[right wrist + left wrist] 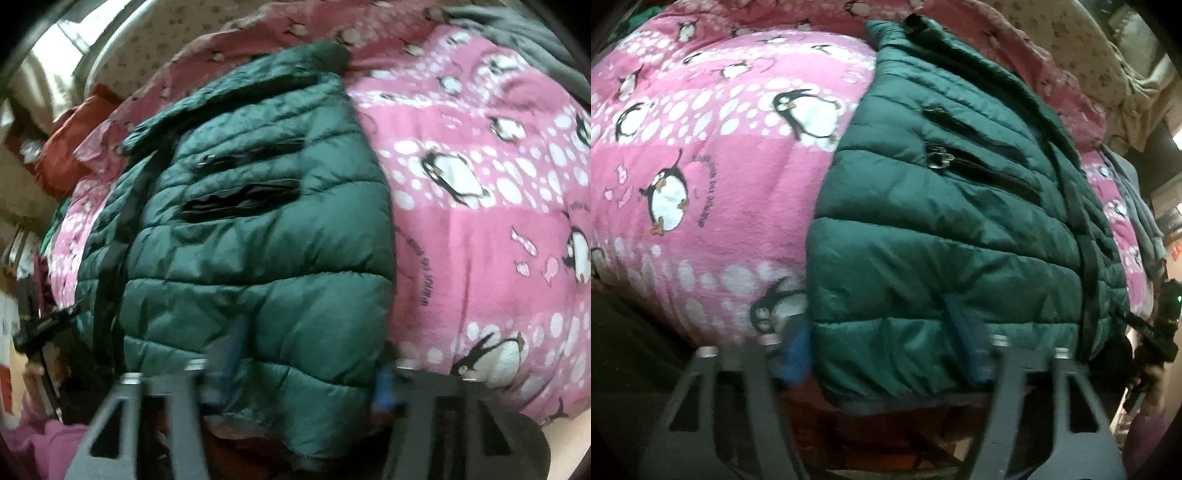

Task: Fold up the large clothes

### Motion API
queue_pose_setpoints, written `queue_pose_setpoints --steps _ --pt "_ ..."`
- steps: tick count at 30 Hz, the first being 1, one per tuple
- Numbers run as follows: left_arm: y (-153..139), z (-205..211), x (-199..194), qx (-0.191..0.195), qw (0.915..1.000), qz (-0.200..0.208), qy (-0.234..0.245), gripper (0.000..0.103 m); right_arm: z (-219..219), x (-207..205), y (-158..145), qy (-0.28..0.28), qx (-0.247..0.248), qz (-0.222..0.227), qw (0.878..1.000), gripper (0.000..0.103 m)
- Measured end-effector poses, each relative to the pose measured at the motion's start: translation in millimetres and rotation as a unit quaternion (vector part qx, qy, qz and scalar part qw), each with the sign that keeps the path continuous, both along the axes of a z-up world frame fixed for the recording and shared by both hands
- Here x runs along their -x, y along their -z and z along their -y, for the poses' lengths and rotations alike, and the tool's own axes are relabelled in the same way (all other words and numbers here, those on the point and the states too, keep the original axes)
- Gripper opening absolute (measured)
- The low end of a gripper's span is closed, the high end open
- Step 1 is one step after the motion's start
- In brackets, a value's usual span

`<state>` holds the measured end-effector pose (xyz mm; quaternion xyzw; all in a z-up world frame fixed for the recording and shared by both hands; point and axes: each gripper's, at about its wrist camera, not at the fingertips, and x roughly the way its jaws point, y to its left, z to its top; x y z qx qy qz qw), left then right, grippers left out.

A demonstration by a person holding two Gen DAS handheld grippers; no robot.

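Here, both tongs — left and right — clench the green puffer jacket's hem at six o'clock on the penguin blanket.

jacket: dark green, quilted in horizontal bands, black zips | blanket under it: pink with white dots and black-and-white penguins | my tongs' fingertips: blue pads on grey arms | cloth at far left: rust red
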<state>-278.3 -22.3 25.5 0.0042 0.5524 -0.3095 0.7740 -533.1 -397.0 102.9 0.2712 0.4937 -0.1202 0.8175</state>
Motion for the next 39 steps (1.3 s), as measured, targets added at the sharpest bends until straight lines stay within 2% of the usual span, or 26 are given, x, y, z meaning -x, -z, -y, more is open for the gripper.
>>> queue_pose_setpoints --steps 1,2,3,5,8,17,24,32,39 --pt "-3 1 2 -0.002 1.0000 0.005 0.001 0.042 -1 1 -3 -0.004 0.005 0.004 1.000 0.030" --pt "-6 0 3 -0.003 0.9999 0.012 0.001 0.033 -2 1 -9 -0.008 0.012 0.013 1.000 0.026" --pt "-9 0 3 -0.002 0.9998 0.018 0.002 0.030 -2 0 -12 -0.009 0.013 0.018 1.000 0.020" --pt "-16 -2 2 0.006 0.9997 0.024 0.001 0.021 -2 -1 -23 -0.016 0.016 0.034 0.999 0.017" --pt "-28 -5 1 0.021 0.9992 0.033 0.001 0.016 2 -2 -42 -0.022 0.016 0.068 0.997 0.016" --pt "-74 -5 -16 0.071 0.9929 0.089 -0.036 0.015 18 -16 -82 -0.006 0.015 0.147 0.989 0.016" --pt "-105 9 -44 0.093 0.9871 0.117 -0.057 0.015 36 -36 -104 0.012 0.034 0.174 0.984 0.016" --pt "-122 35 -79 0.085 0.9832 0.138 -0.084 0.015 61 -71 -117 0.038 0.048 0.188 0.980 0.016" --pt "-129 64 -109 0.067 0.9809 0.158 -0.092 0.015 84 -111 -117 0.051 0.053 0.178 0.981 0.016"
